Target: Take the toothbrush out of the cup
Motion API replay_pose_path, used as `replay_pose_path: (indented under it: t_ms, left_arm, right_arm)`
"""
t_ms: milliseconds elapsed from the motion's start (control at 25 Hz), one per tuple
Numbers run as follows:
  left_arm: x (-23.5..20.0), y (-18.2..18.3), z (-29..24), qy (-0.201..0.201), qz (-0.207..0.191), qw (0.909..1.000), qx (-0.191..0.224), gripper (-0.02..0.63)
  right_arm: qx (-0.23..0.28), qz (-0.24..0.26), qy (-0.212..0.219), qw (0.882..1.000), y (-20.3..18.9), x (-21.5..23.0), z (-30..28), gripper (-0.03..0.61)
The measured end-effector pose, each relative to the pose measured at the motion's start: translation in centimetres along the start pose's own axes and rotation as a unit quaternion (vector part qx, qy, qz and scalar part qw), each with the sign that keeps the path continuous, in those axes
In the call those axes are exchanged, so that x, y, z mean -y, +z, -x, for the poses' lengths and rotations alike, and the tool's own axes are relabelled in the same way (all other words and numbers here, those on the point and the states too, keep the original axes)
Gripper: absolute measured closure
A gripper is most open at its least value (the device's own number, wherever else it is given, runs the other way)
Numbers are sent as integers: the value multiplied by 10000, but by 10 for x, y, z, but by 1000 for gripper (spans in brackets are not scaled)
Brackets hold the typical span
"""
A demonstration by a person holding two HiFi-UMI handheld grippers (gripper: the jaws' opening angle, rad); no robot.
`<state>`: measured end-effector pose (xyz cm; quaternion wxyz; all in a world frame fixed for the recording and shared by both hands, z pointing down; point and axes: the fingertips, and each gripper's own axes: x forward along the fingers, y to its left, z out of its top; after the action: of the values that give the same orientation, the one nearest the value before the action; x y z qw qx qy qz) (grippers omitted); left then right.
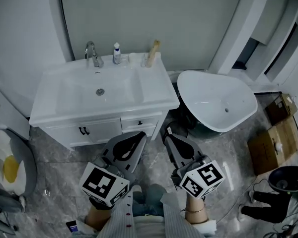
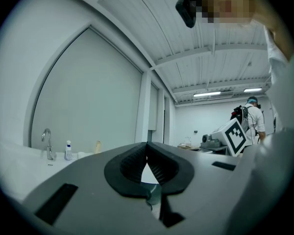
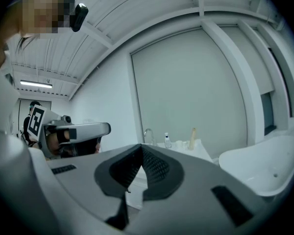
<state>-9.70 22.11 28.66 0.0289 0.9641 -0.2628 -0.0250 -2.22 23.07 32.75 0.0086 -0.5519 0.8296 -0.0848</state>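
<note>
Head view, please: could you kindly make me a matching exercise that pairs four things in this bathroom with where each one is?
Things:
1 faucet
2 toothbrush
3 bathtub
4 larger cardboard box

Places:
A directly beside the vanity, on its right
B standing in the cup at the vanity's back right corner
C on the floor near the picture's right edge, beyond the tub
D behind the sink basin

Pairs: 1-D, 2-B, 3-A, 4-C.

White vanity top [image 1: 154, 90]: faucet [image 1: 93, 53], small bottle [image 1: 117, 53], cup [image 1: 148, 61] along back edge.
</note>
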Motion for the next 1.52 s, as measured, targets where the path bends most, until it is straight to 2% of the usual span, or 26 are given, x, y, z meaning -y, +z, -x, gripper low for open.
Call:
replay_pose_path:
  t_ms: [280, 560, 760, 1080, 1520]
  left_arm:
    - [-26, -8, -10, 88, -13, 9999, -128, 597]
    - [-62, -9, -46, 192, -59, 9997, -106, 597]
    - [-95, -8, -90, 271, -144, 9995, -105, 597]
    - [-163, -7, -181, 547, -56, 9984, -154, 597]
    - [-242, 5, -289, 928, -63, 9955, -204, 597]
  right_arm:
    - [-138, -86, 51, 9999, -9, 12, -26, 566]
    - [-188, -106, 208, 9995, -6, 46, -69, 566]
    - [-218, -110, 391, 9989, 1, 83, -116, 566]
    - [-334, -179, 676, 9970, 21, 161, -199, 566]
    - [-433, -161, 1013, 9938, 59, 257, -296, 566]
